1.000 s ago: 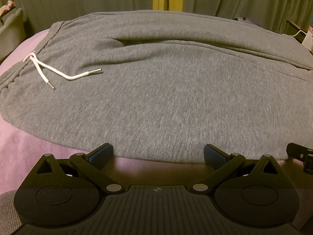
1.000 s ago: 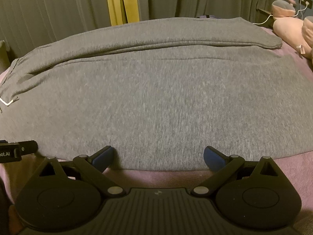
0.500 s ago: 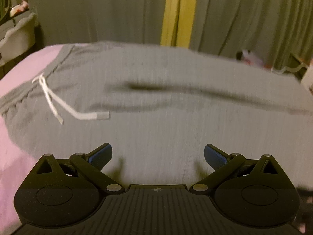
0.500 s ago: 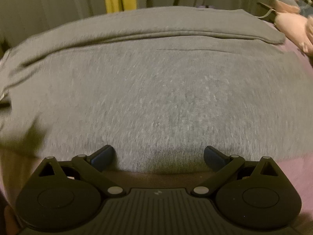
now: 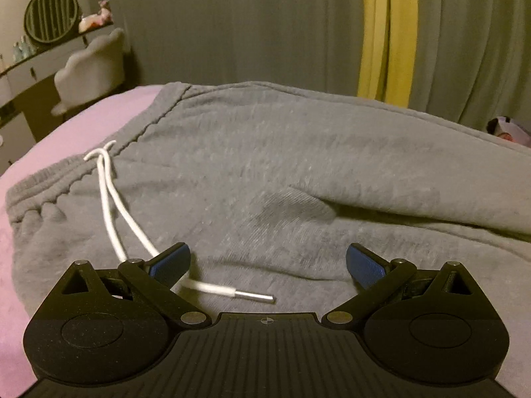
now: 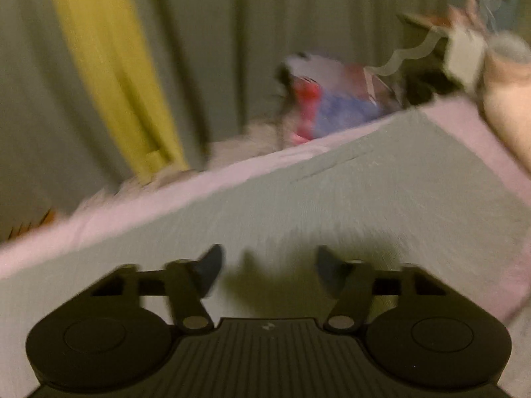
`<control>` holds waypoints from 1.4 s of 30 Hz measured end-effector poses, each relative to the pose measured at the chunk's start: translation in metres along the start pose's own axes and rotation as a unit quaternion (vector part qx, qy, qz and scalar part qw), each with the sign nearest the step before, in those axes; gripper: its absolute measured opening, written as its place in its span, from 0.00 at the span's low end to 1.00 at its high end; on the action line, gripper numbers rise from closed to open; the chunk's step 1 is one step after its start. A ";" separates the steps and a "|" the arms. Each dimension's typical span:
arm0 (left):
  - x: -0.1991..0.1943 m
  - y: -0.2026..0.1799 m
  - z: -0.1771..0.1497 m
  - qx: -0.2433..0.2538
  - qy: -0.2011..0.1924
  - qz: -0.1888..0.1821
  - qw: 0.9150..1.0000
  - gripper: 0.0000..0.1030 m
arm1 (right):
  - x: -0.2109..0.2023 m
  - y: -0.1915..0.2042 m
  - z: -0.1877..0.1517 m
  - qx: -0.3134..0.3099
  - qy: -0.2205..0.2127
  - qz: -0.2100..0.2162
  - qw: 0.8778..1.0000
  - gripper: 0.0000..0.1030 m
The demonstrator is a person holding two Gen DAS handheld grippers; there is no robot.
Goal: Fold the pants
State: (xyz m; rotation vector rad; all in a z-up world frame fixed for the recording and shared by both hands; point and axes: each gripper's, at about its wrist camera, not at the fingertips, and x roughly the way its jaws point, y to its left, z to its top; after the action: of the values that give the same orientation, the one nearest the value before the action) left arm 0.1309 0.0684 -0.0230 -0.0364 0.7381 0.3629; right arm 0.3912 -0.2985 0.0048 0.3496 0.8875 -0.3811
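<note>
Grey sweatpants (image 5: 282, 172) lie flat on a pink bed, waistband (image 5: 49, 182) at the left, with a white drawstring (image 5: 113, 199) whose metal tip lies between my fingers. My left gripper (image 5: 268, 265) is open and empty, low over the upper part of the pants. In the blurred right wrist view, my right gripper (image 6: 268, 265) is open and empty over the leg end of the pants (image 6: 365, 205), its jaws narrower than before.
The pink bed sheet (image 5: 66, 132) shows left of the waistband and beyond the leg end (image 6: 199, 195). Grey and yellow curtains (image 5: 388, 33) hang behind. A chair (image 5: 89, 69) and shelf stand at far left. Stuffed toys (image 6: 332, 99) lie by the bed's far right corner.
Both grippers moved forward from the near edge over the pants. The left went toward the waistband and drawstring. The right swung to the leg end and its jaws narrowed a little.
</note>
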 end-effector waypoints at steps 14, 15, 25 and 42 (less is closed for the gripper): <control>0.009 -0.013 -0.015 0.003 -0.047 0.016 0.999 1.00 | 0.090 0.014 0.048 0.094 0.006 -0.069 0.993 0.54; 0.009 -0.012 -0.015 -0.008 -0.043 0.015 0.999 1.00 | 0.091 0.012 0.048 0.095 0.005 -0.067 0.993 0.54; 0.010 -0.009 -0.021 -0.021 -0.056 0.009 0.998 1.00 | 0.029 -0.019 0.037 0.057 -0.039 0.000 0.998 0.02; -0.017 -0.002 -0.015 -0.028 -0.050 0.007 0.998 1.00 | -0.147 -0.156 -0.169 0.124 -0.108 0.051 0.985 0.11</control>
State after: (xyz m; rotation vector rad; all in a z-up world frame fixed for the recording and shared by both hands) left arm 0.1100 0.0587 -0.0231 -0.0648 0.6289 0.3968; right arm 0.1207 -0.3341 0.0029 0.5698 0.6086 -0.4265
